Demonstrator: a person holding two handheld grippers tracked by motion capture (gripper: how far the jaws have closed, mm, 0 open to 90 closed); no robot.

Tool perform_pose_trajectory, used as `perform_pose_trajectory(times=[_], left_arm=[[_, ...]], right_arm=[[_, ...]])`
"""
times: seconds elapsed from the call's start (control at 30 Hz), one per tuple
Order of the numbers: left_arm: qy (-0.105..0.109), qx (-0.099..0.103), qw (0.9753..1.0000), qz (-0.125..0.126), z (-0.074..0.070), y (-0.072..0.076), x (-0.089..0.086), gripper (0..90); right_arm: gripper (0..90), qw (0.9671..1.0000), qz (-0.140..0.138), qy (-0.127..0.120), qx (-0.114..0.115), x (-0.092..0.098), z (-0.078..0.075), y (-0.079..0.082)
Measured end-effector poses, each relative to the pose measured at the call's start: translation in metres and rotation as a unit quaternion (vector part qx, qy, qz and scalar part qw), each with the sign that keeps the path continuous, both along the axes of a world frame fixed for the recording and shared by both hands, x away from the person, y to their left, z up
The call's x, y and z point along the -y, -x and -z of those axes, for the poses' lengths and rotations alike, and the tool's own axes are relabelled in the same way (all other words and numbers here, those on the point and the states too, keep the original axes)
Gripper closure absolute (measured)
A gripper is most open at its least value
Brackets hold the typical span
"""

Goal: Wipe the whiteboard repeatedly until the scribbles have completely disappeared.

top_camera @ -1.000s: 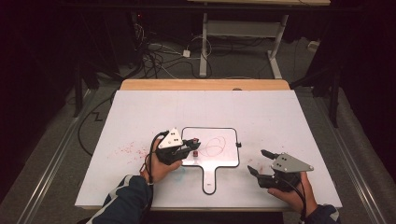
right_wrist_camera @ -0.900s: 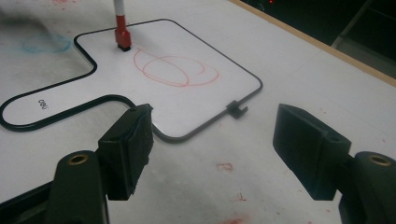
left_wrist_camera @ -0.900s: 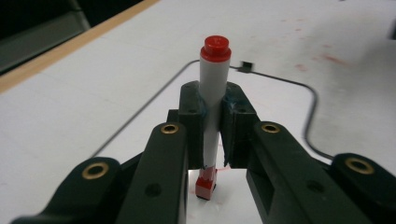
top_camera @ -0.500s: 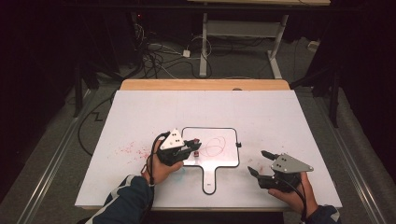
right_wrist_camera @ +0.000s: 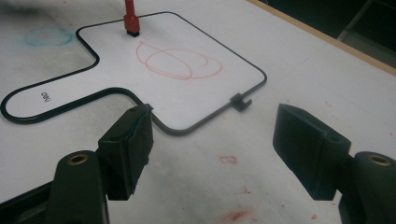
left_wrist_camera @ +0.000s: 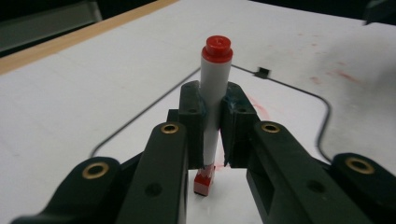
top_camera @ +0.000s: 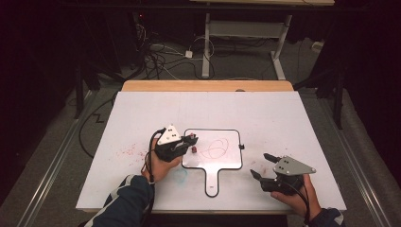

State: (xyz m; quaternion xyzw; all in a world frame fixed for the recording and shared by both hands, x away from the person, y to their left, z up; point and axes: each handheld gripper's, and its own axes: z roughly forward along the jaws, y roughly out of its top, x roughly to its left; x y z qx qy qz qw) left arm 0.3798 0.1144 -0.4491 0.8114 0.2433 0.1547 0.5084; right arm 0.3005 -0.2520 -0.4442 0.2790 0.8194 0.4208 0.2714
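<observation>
High view: nothing has shifted; your left claw (top_camera: 191, 140) stays clamped on marker (left_wrist_camera: 212, 100), tip on whiteboard (top_camera: 227, 161); right claw (top_camera: 263, 165) wide open, empty.

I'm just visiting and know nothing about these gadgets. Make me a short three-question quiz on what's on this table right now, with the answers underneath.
1. True or false: the left gripper holds a marker standing upright between its jaws.
2. What colour are the loops drawn on the small whiteboard? A) blue B) red C) green
3. Fill in: the right gripper is ____, with nothing between its jaws.

Key
1. True. In the left gripper view the jaws pinch the marker's white barrel, red end up, the other red end at the board.
2. B. The red loops lie mid-board.
3. Open. It sits beside the board's handle.
</observation>
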Motion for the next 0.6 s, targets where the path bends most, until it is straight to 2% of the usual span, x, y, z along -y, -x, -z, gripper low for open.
perform_pose_trajectory(times=[0.07, 0.13, 0.2, 0.27, 0.37, 0.5, 0.6], left_arm=[[-0.01, 0.009, 0.9999, 0.01, -0.001, 0.003, 0.008, 78.9], [-0.012, 0.018, 0.9997, 0.007, 0.0, -0.001, 0.013, 78.9], [0.002, 0.011, 0.9999, -0.004, 0.001, -0.01, 0.011, 78.9], [0.006, 0.014, 0.9997, -0.02, 0.002, -0.017, 0.009, 78.9], [0.028, 0.001, 0.9993, -0.026, 0.005, -0.021, 0.007, 78.9], [0.032, -0.006, 0.9995, 0.002, 0.005, -0.011, 0.018, 78.9], [0.018, 0.004, 0.9994, 0.028, 0.003, 0.002, 0.03, 78.9]], right_arm=[[29.8, 1.0, 0.002, -0.003, -0.001, 0.0, 0.0, 0.0], [29.8, 1.0, 0.001, -0.002, -0.002, 0.0, 0.0, 0.0], [29.8, 1.0, -0.001, 0.0, -0.001, -0.001, 0.0, 0.0], [29.8, 1.0, -0.002, -0.001, -0.002, -0.002, 0.0, 0.001], [29.9, 1.0, -0.003, -0.001, -0.005, -0.001, 0.001, 0.0], [30.0, 1.0, -0.002, -0.004, -0.007, 0.0, 0.001, -0.001], [30.0, 1.0, -0.003, -0.005, -0.008, -0.001, 0.001, 0.0]])
